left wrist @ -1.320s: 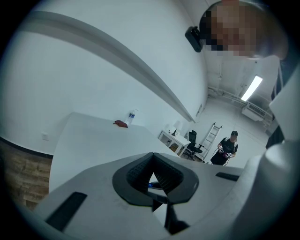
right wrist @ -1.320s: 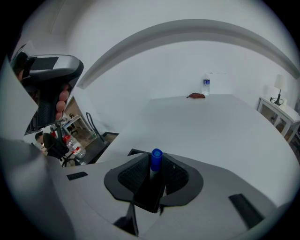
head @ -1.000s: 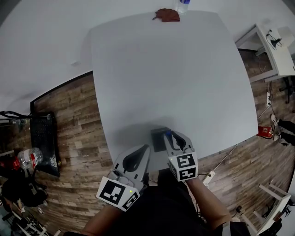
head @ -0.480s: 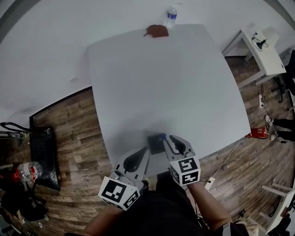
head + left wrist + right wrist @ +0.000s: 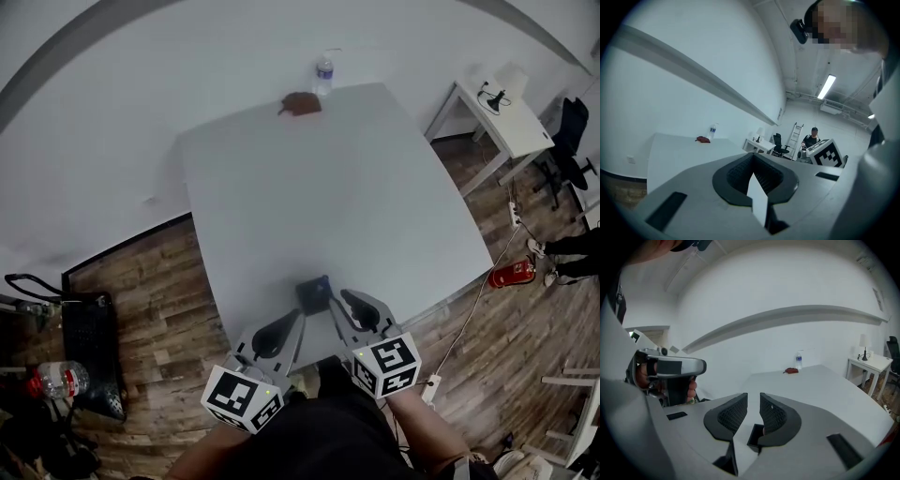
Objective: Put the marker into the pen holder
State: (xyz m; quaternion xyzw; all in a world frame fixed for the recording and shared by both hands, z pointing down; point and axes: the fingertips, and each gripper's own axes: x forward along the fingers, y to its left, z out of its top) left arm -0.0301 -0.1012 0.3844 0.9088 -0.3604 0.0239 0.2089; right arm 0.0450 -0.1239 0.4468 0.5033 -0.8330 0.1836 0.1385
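Holds the left gripper (image 5: 296, 317) (image 5: 753, 165) low and close to the torso, with jaws pressed together and nothing caught between them. Bears its marker cube (image 5: 242, 398) at the rear end, nearest the body. Carries the right gripper (image 5: 345, 298) (image 5: 753, 397) just beside the left one, tips a little further forward, jaws parted by a narrow empty gap. Shows a second cube (image 5: 386, 364) behind those jaws. Angles both tools forward and slightly toward each other, with the left forearm (image 5: 202, 457) and the right forearm (image 5: 427, 439) bent in behind them.
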